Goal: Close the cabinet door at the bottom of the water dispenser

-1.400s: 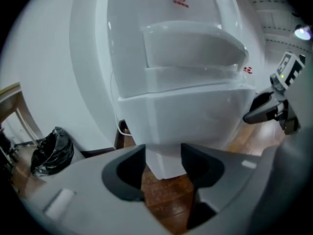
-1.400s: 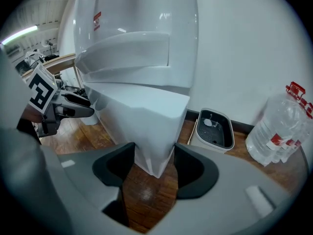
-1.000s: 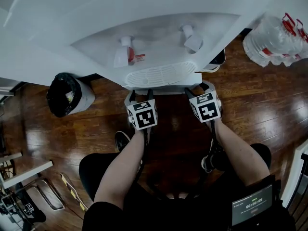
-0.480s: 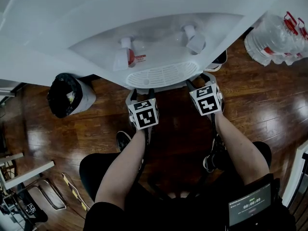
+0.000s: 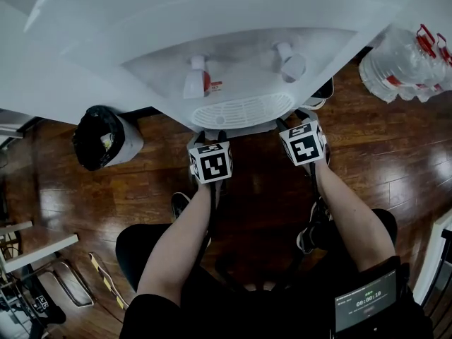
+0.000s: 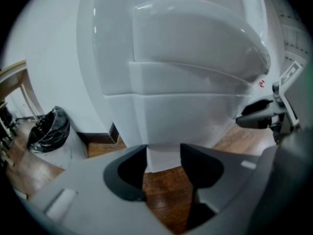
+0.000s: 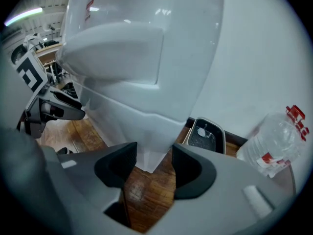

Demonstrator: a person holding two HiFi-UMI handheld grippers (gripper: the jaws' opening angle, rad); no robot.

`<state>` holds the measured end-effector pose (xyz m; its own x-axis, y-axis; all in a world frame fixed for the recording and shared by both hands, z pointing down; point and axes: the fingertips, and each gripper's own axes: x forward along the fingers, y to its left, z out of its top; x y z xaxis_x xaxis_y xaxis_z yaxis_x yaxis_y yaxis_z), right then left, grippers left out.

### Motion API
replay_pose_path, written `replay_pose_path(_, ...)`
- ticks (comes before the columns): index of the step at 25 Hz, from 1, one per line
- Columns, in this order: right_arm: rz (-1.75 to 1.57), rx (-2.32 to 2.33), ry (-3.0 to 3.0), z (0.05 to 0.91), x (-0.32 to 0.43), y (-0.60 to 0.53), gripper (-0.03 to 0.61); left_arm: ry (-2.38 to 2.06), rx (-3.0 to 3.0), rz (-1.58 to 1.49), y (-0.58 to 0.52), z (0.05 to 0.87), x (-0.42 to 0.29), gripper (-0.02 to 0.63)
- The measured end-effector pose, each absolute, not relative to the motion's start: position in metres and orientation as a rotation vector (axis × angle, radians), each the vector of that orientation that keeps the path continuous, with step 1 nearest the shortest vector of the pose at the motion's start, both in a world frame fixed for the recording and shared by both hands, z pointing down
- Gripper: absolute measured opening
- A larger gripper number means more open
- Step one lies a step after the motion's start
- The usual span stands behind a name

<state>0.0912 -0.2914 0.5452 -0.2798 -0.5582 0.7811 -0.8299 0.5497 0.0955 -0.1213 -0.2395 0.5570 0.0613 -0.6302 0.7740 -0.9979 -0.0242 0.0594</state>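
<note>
Above dark wood floor (image 5: 254, 189), held left tool (image 6: 164, 165) and right tool (image 7: 153, 163) empty, jaws closing, before water dispenser (image 5: 240, 83), cabinet door (image 6: 186, 124) seemingly already shut.

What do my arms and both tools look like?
The left tool and right tool have grey bodies with black rounded pads, each topped by a white cube with black square markers. Both tools' jaws are closing, with nothing gripped between them. The forearms are bare; the top worn is black.
</note>
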Motion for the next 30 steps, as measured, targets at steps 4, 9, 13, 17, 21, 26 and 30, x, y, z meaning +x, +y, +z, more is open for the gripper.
replay_pose_path(4, 0.438, 1.199, -2.006, 0.529, 0.100, -0.279, 0.068, -1.527, 1.709, 0.694, -0.228, 0.536, -0.110, 0.156)
replay_pose_path(9, 0.442, 1.226, -2.181, 0.479, 0.082, -0.255, 0.057, -1.456, 1.837, 0.602, -0.203, 0.483, -0.077, 0.156)
replay_pose_path(13, 0.382, 1.258, -2.330, 0.423, 0.062, -0.229, 0.044, -1.436, 1.973, 0.470, -0.186, 0.429, -0.051, 0.156)
replay_pose_path(17, 0.245, 1.277, -2.448, 0.366, 0.053, -0.197, 0.040, -1.473, 2.092, 0.404, -0.169, 0.386, -0.044, 0.156)
replay_pose_path(21, 0.212, 1.369, -2.515, 0.327, 0.063, -0.175, 0.034, -1.533, 2.202, 0.389, -0.150, 0.355, -0.045, 0.156)
replay_pose_path(26, 0.269, 1.424, -2.558, 0.314, 0.066, -0.142, 0.028, -1.584, 2.323, 0.348, -0.115, 0.329, -0.038, 0.151)
replay_pose_path(30, 0.204, 1.408, -2.571, 0.307, 0.064, -0.113, 0.028, -1.597, 2.378, 0.328, -0.093, 0.318, -0.037, 0.144)
